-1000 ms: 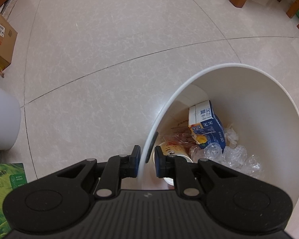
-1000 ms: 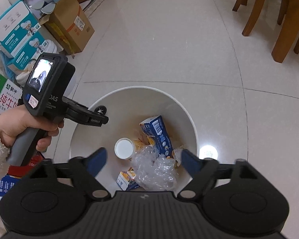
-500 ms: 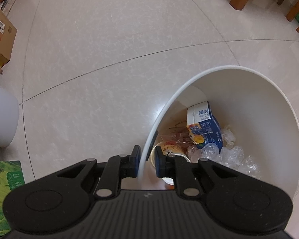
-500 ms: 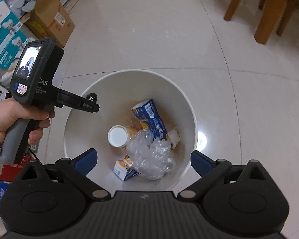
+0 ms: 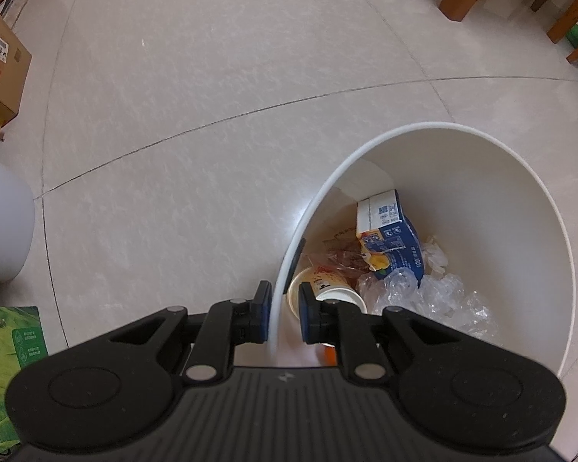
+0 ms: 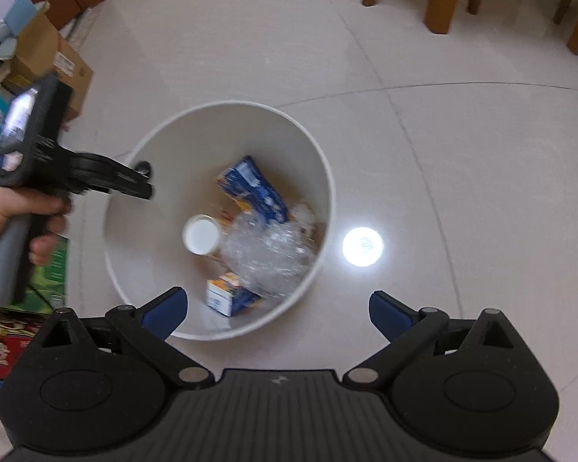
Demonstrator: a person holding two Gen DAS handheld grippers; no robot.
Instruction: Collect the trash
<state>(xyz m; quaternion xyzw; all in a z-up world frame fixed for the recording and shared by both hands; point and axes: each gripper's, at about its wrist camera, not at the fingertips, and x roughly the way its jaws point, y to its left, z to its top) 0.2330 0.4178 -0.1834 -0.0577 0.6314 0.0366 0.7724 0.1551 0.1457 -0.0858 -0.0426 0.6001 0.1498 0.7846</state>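
1. White trash bin (image 6: 135, 269): round, upright on the pale tiled floor (image 5: 212, 115), open at the top.
2. Left gripper (image 5: 283, 313): jaws clenched on the bin's rim (image 5: 289, 254), one blue pad outside the wall, one inside. Seen from the right wrist, it grips the rim at about 10 o'clock, held by a hand (image 6: 15, 215) at the left edge.
3. Right gripper (image 6: 275, 312): jaws spread wide, nothing between them; it hangs above the bin's near edge at 6 o'clock, pointing down.
4. Contents of the bin:
   - blue drink carton (image 6: 256, 188), lying toward 12 o'clock;
   - crumpled clear plastic (image 6: 273, 246), at the centre, reaching toward 3 o'clock;
   - paper cup (image 6: 201, 235), on its side at about 9 o'clock;
   - small orange-and-white carton (image 6: 231, 294), at 6 o'clock against the wall;
   - reddish wrapper (image 5: 339, 260), between cup and blue carton.
5. Surroundings: cardboard box (image 6: 50, 61) at 10 o'clock from the bin; green printed packs (image 6: 48, 273) beside the hand; wooden furniture legs (image 6: 439, 0) at 1 o'clock; bright light reflection (image 6: 362, 247) on the floor just right of the bin.
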